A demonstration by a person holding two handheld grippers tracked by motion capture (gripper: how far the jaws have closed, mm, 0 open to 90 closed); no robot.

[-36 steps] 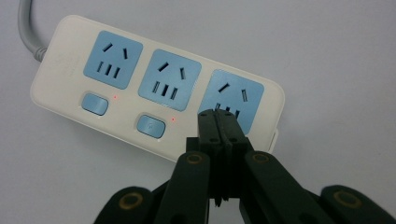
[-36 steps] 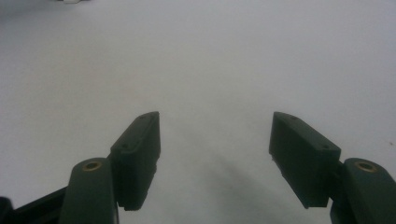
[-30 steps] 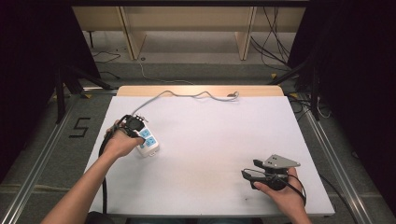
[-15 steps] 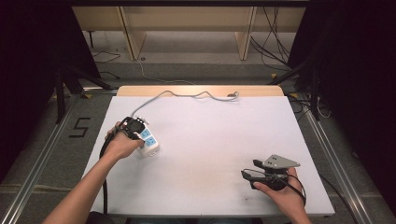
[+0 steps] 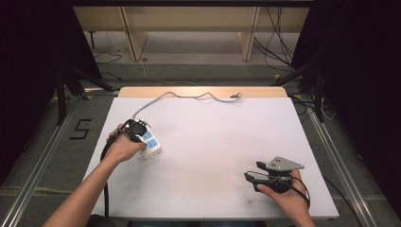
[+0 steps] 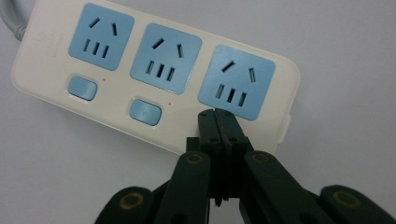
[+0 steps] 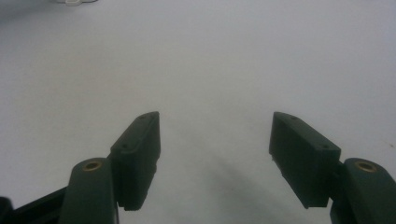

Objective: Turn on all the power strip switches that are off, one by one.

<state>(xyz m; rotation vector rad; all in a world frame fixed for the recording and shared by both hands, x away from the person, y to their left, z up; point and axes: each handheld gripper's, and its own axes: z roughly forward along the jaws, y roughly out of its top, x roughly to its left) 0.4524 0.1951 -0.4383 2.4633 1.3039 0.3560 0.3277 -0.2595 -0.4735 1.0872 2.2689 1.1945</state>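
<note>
One power strip (image 6: pixel 140 74) lies on my desk (image 5: pixel 217 142), near its left edge, cream with three blue sockets in a row and two blue switches showing beneath them. One grey cord (image 5: pixel 189 96) runs from it along the far edge. My left gripper (image 6: pixel 218 122) has its jaws pressed together, pinching nothing, their tips just at the strip's near edge below the end socket. My right gripper (image 7: pixel 215 149) sits near the front right corner, jaws spread over bare white surface. Between my two hands the desk lies open and wide.
</note>
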